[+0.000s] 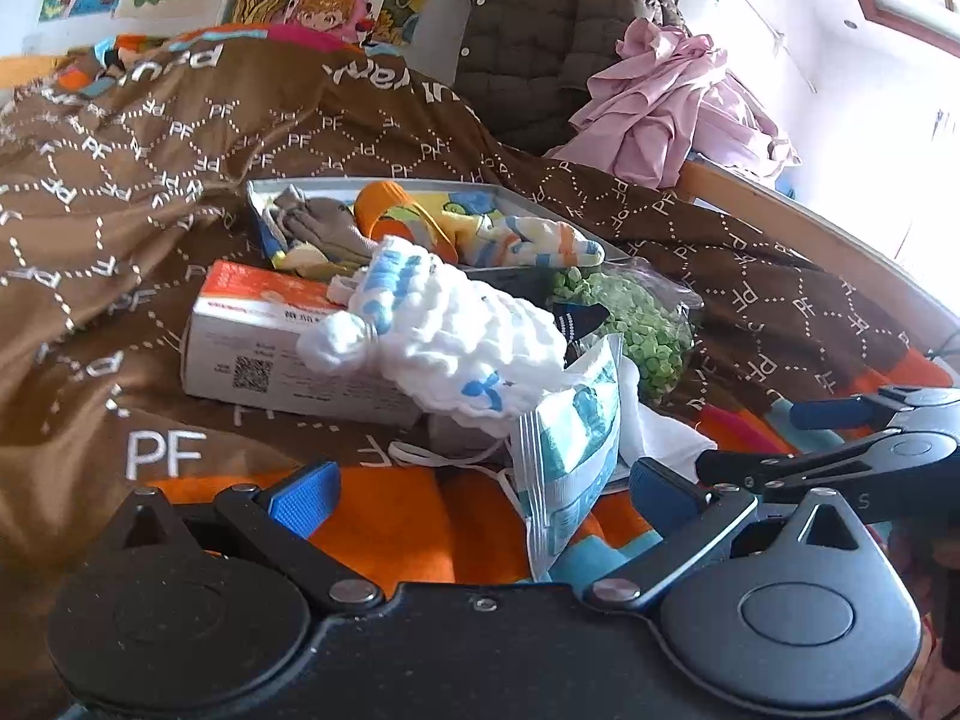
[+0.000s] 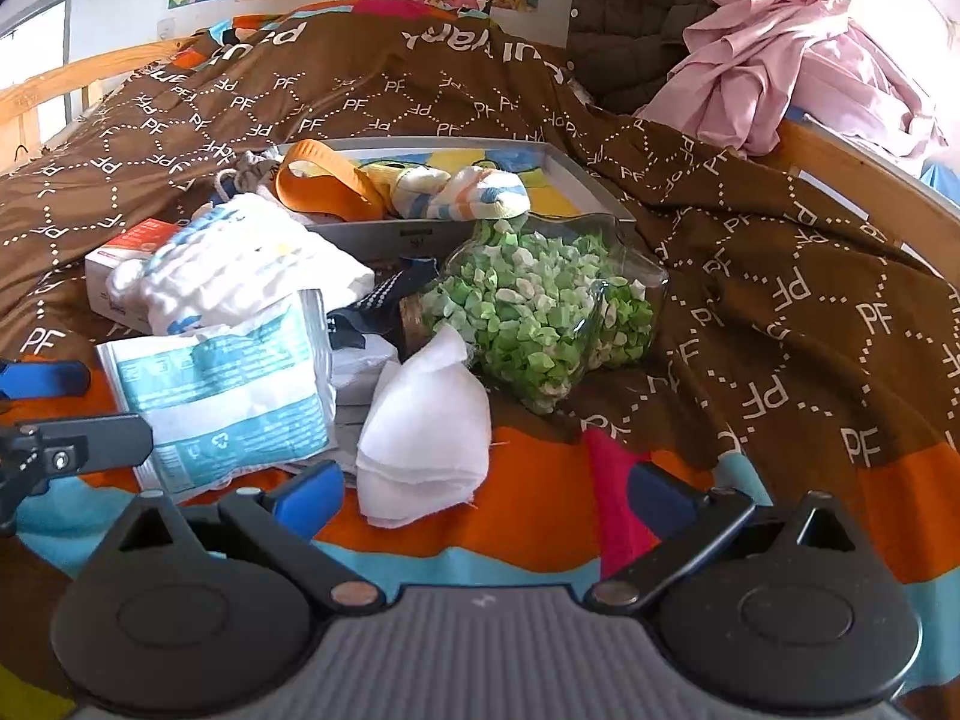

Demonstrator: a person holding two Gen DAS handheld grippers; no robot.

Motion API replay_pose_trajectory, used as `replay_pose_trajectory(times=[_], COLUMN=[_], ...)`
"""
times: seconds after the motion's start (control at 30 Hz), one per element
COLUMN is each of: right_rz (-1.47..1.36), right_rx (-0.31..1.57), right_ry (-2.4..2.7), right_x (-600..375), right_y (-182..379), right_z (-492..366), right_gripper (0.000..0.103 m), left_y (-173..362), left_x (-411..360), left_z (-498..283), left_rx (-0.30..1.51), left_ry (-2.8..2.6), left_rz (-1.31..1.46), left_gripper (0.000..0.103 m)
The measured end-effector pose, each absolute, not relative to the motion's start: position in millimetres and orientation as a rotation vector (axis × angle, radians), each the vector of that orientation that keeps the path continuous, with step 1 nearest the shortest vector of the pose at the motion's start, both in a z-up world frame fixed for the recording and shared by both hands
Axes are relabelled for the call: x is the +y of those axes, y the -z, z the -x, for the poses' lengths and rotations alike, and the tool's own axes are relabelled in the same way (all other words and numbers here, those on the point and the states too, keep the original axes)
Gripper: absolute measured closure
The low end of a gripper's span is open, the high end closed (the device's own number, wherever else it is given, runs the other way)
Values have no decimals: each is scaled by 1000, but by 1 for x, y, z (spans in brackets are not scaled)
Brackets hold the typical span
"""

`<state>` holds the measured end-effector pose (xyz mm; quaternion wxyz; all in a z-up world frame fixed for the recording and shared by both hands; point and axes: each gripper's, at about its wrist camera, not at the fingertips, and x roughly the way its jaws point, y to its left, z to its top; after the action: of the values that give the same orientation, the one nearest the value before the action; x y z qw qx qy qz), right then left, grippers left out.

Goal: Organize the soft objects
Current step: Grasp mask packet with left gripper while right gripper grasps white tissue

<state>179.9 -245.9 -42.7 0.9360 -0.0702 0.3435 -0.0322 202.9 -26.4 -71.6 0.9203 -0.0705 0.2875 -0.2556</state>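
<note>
A shallow grey rectangular tray is seen on a bed covered by a brown quilt printed with white "PF" letters, and it is taken here as the landmark. Inside the tray an orange fabric band, a striped white, orange and blue sock and a grey knitted piece are piled together.

Just in front of the tray a clear plastic bag filled with small green pieces is lying. To the left of this bag, also in front of the tray, a white crinkled cloth with blue marks is draped over a white and orange cardboard box. Nearer to the cameras than the cloth, a white and teal plastic packet is found, and beside it, in front of the green bag, a stack of white gauze squares stands partly folded upward. A dark blue sock with white dots is seen between the cloth and the green bag.

The left tool is held low before the teal packet, its blue fingers spread wide and nothing between them. The right tool is likewise spread wide, and the gauze stack is seen between its fingers, untouched by them as far as can be told.

Far behind the tray a pink crumpled garment and a dark quilted jacket are heaped.
</note>
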Motion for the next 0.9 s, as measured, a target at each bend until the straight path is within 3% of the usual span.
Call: replay_pose_trajectory(times=[0.47,0.83,0.9], right_rz=[130,111,114], right_rx=[699,676,675], right_ry=[42,21,21], right_x=[-243,-240,-239], right_y=[56,60,61], right_z=[-196,-202,-203], right_gripper=[0,5,7], left_y=[76,78,79], left_x=[-25,-34,-35], left_z=[-206,-208,-209], left_rx=[589,581,586], left_ry=[579,638,645], left_rz=[181,197,206], left_gripper=[2,25,35])
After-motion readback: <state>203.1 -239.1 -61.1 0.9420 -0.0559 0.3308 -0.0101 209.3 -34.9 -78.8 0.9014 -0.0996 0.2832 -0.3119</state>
